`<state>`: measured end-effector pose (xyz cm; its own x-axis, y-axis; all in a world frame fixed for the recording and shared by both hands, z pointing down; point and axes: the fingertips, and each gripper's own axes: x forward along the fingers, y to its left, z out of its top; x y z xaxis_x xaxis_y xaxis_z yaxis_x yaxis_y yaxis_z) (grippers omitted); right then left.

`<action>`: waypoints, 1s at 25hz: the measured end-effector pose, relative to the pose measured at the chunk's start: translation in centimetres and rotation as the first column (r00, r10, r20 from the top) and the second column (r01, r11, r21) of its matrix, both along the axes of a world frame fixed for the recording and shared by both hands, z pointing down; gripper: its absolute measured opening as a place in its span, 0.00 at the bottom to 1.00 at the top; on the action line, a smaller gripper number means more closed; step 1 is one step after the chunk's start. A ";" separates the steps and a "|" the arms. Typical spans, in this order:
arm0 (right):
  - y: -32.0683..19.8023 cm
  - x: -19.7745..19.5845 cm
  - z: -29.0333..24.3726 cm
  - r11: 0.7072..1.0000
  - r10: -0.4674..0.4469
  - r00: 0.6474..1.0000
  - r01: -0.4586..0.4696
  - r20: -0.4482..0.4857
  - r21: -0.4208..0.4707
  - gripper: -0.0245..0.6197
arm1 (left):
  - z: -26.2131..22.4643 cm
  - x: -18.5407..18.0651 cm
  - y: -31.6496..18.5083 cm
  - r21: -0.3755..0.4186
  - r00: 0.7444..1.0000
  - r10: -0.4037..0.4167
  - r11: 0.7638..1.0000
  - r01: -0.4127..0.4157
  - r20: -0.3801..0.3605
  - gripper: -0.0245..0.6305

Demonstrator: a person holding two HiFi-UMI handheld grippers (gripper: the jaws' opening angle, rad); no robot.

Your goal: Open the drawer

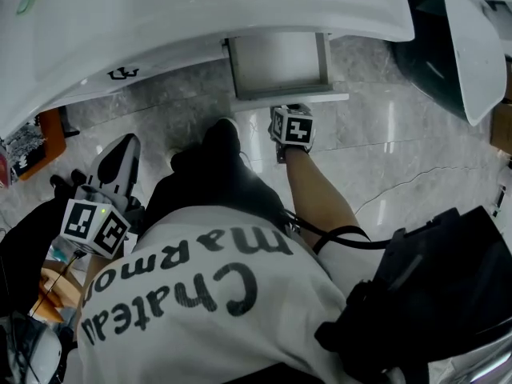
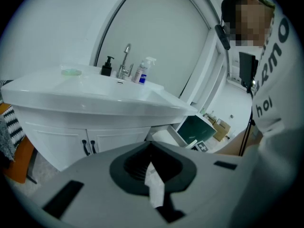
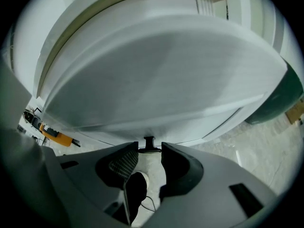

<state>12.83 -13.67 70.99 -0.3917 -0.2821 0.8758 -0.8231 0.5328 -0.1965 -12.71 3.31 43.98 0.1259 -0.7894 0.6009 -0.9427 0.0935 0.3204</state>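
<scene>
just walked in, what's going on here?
A person crouches at a white sink cabinet with a gripper in each hand. The right gripper has its jaws on the dark handle of the drawer, which stands pulled well out from under the basin. The left gripper is held back at the person's side, jaws together on nothing.

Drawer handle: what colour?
The drawer handle is black; it shows best in the right gripper view.

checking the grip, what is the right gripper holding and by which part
The right gripper holds the white drawer by its small black handle, with its fingers on either side of it.
</scene>
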 end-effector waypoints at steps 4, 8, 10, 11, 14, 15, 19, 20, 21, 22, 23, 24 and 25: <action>-0.4 0.1 -0.3 0.999 0.033 0.999 -0.033 -0.004 -0.022 0.28 | -0.5 -0.3 -0.1 0.020 1.000 -0.016 1.000 0.016 0.005 0.05; -0.2 0.3 -0.5 0.999 0.019 0.999 -0.020 -0.039 -0.046 0.28 | -1.5 -0.7 0.3 0.038 0.999 -0.042 0.998 0.041 0.012 0.05; -0.1 0.3 -0.4 0.999 0.005 0.999 -0.008 -0.053 -0.045 0.28 | -1.9 -1.0 0.6 0.051 0.999 -0.050 0.997 0.049 0.016 0.05; -0.2 0.3 -0.4 0.999 -0.004 0.998 0.002 -0.061 -0.039 0.28 | -2.0 -1.3 0.6 0.058 0.998 -0.054 0.997 0.053 0.019 0.05; -0.3 0.2 -0.8 0.999 -0.032 0.994 0.029 -0.105 -0.030 0.28 | -2.5 -2.1 0.6 0.082 0.998 -0.056 0.995 0.053 0.031 0.05; -0.2 0.4 -0.9 0.999 -0.038 0.991 0.034 -0.126 -0.035 0.28 | -2.7 -2.2 0.7 0.086 0.998 -0.056 0.995 0.053 0.035 0.05; 0.1 0.8 -1.5 0.999 -0.041 0.984 0.038 -0.175 -0.019 0.27 | -3.4 -2.6 1.4 0.101 0.998 -0.043 0.994 0.037 0.052 0.05; 0.0 0.7 -1.8 0.999 -0.038 0.984 0.039 -0.175 0.000 0.27 | -3.5 -2.7 1.7 0.107 0.998 -0.039 0.994 0.033 0.054 0.05; -0.1 0.6 -2.1 0.999 -0.032 0.985 0.036 -0.171 0.017 0.27 | -3.7 -2.9 1.9 0.114 0.998 -0.036 0.993 0.029 0.055 0.05; -0.2 0.5 -2.5 0.999 -0.025 0.986 0.031 -0.165 0.031 0.27 | -3.8 -3.1 2.2 0.122 0.998 -0.032 0.992 0.026 0.053 0.05; -0.2 0.3 -3.0 0.998 -0.021 0.987 0.029 -0.159 0.047 0.27 | -3.8 -3.4 2.5 0.128 0.998 -0.031 0.991 0.024 0.050 0.05; -0.1 0.1 -3.6 0.998 -0.022 0.988 0.032 -0.156 0.062 0.24 | -3.9 -3.7 2.9 0.132 0.998 -0.032 0.991 0.026 0.045 0.05; 0.1 -0.1 -4.2 0.996 -0.025 0.987 0.037 -0.156 0.075 0.21 | -4.1 -3.9 3.4 0.134 0.999 -0.034 0.991 0.028 0.040 0.05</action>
